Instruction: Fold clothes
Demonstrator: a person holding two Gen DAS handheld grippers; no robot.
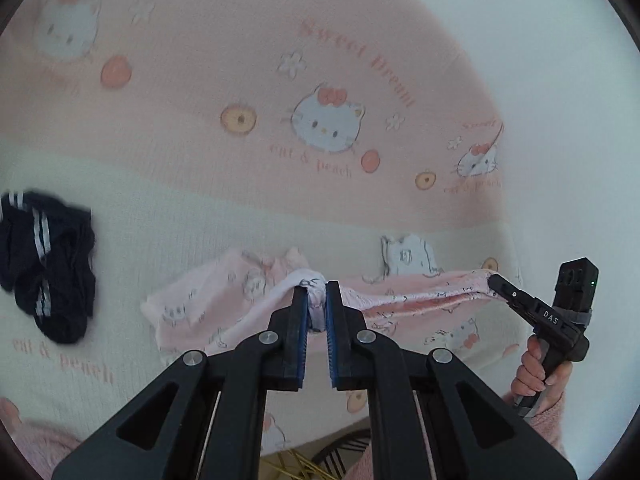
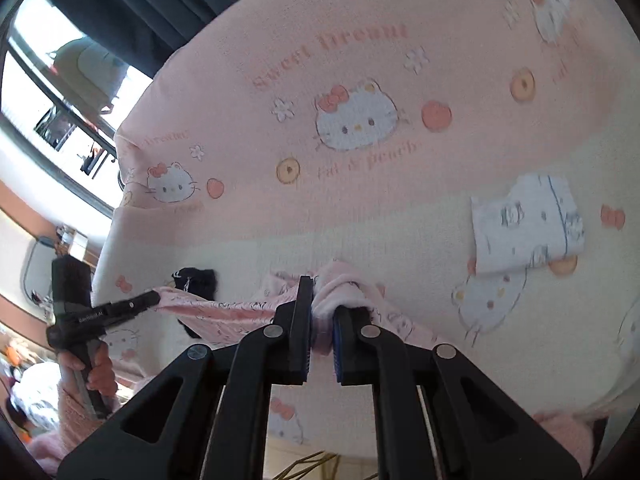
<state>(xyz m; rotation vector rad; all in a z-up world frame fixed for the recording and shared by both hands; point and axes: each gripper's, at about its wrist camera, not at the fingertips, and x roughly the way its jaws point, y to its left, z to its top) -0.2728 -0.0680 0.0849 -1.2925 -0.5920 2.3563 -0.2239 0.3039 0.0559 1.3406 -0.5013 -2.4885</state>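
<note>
At about 9 o'clock in the left wrist view, a dark blue garment with white stripes [image 1: 48, 264] lies crumpled on the bed [image 1: 240, 208]. The bed has a pink and cream cover with cat pictures.

At about 6 o'clock is the pink garment [image 1: 224, 304], a small soft piece with little cat prints. The left gripper [image 1: 317, 304] pinches one bunched bit of its edge. The fingers are almost closed, with only the cloth between them.

The cloth's edge runs on toward 3 o'clock, pulled fairly straight and lifted a little off the bed. There the right gripper [image 1: 493, 279] is clamped on the far end, with a hand [image 1: 534, 372] on its handle. In the right wrist view, its fingers are squeezed down on a thick pink wad.

A small white folded piece with blue trim [image 2: 524, 228] lies flat at about 2 o'clock in that view.

I think the step is holding the pink garment by two ends. It could be stretching out flat, or one edge could be going over for a fold. The pictures do not say which. Either way, both grippers should move together and keep the edge tight so it does not sag.
</note>
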